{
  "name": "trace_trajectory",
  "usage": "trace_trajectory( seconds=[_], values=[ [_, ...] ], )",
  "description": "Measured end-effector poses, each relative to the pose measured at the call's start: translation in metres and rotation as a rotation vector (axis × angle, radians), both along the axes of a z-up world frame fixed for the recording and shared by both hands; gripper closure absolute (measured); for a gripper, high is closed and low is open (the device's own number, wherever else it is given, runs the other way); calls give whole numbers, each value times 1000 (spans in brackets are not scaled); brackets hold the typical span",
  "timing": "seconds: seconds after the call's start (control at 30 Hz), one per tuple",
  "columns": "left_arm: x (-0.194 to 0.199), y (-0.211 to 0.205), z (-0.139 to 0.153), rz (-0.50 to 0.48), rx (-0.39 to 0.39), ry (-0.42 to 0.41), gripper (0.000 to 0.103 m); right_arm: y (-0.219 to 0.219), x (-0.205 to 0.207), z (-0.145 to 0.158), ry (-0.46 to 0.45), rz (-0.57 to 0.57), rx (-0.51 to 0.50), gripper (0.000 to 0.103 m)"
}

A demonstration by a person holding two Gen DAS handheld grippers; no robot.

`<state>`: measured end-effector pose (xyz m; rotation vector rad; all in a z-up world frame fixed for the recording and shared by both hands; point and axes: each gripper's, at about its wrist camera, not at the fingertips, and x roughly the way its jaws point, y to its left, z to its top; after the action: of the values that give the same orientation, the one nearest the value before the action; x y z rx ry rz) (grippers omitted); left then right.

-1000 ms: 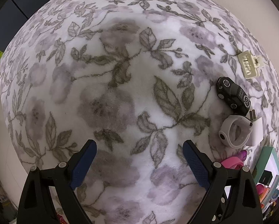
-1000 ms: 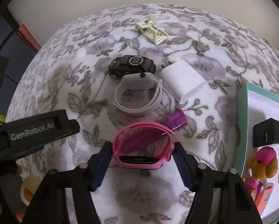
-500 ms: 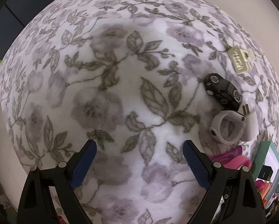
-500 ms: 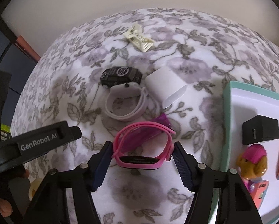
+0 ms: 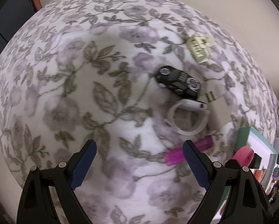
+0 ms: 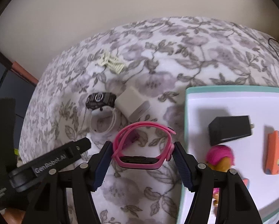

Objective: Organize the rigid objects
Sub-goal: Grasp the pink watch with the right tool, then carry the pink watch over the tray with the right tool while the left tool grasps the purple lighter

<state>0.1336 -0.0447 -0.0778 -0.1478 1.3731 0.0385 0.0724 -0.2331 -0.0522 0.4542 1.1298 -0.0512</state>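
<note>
The right gripper (image 6: 142, 160) has its fingers (image 6: 102, 165) closed on the pink watch (image 6: 142, 149), held above the flowered blanket (image 6: 158, 59) just beside the tray's (image 6: 232, 89) near left edge. This looks like the carrying step; next the watch needs moving over a bare patch of tray, clear of the black charger (image 6: 230, 129) and doll (image 6: 221, 157), then releasing. The left gripper (image 5: 139, 166) hangs wide open, empty. Farther off wait the purple stick (image 5: 176, 155), white watch (image 5: 188, 117), toy car (image 5: 178, 82) and cream clip (image 5: 199, 48).
</note>
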Motion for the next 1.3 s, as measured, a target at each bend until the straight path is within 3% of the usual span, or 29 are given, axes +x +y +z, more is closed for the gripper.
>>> trace_trajectory(
  seconds=[0.37, 0.6, 0.8, 1.0, 1.3],
  values=[
    [-4, -54, -6, -17, -46, -35, 9, -41, -17, 26, -63, -93, -4, 35],
    [10, -94, -14, -53, -22, -57, 9, -52, -21, 29, -78, -109, 14, 35],
    [18, -123, -25, -87, 56, -63, 9, -59, -24, 29, -80, -119, 33, 35],
    [14, -129, -34, -104, 112, -47, 9, -64, -25, 30, -85, -130, 45, 35],
    [3, -111, -34, -88, 107, 8, 9, -67, -26, 30, -84, -136, 50, 35]
  ],
)
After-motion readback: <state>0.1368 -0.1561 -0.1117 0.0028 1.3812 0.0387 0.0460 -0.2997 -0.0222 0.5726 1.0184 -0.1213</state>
